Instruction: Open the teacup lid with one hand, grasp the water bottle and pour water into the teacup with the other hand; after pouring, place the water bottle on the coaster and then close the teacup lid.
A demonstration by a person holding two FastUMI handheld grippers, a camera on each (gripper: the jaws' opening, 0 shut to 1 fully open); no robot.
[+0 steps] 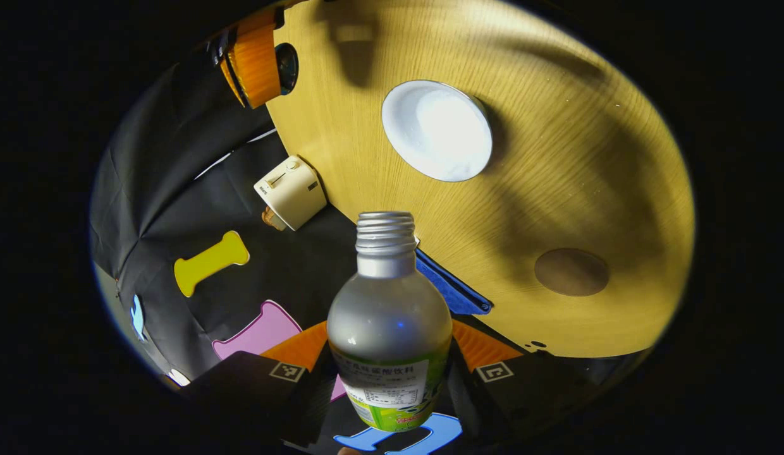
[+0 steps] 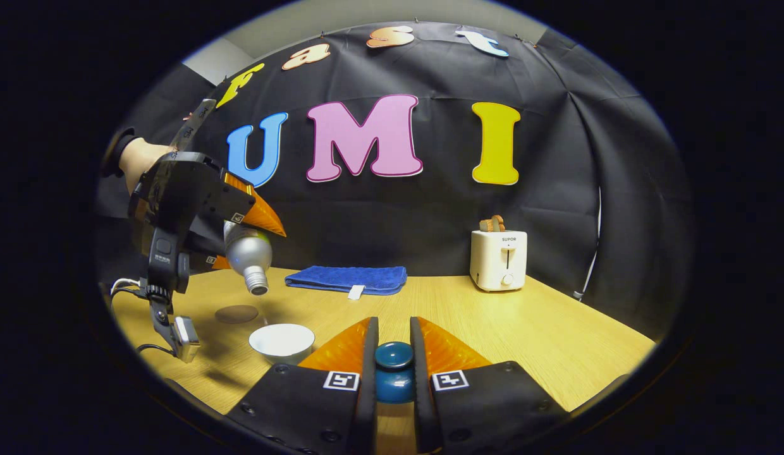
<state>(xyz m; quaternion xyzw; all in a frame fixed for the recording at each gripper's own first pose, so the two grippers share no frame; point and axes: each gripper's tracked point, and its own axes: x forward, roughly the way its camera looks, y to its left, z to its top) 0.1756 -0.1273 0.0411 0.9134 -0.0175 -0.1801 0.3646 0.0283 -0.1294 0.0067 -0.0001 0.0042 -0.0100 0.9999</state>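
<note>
The left tool (image 1: 392,373) grips the bottle (image 1: 389,322), its two fingers pressed against the labelled lower body. The bottle has no cap, and in the left gripper view its threaded neck points toward the table (image 1: 588,158). In the right gripper view the left tool (image 2: 243,230) hangs above the table (image 2: 525,328) on the left, held by a hand (image 2: 139,161), with the bottle (image 2: 248,256) tilted neck-down. The mouth sits above and a little to the left of the cup (image 2: 282,341), well apart from it.

The cup (image 1: 437,130) stands open on the table, white inside; whether it holds water cannot be told. The round brown coaster (image 1: 571,272) lies bare on the table, near the cup; in the right gripper view the coaster (image 2: 236,313) lies just behind and left of the cup.

The right tool (image 2: 394,363) is narrowed on the knob of the dark blue lid (image 2: 394,373), one finger on each side, holding it apart from the cup, to its right.

At the back of the table lie a folded blue towel (image 2: 348,279) and, further right, a white toaster (image 2: 498,260) with something brown in its slot. In the left gripper view the right tool (image 1: 256,57) shows at the top left, with the lid (image 1: 287,67) beside its fingers.
</note>
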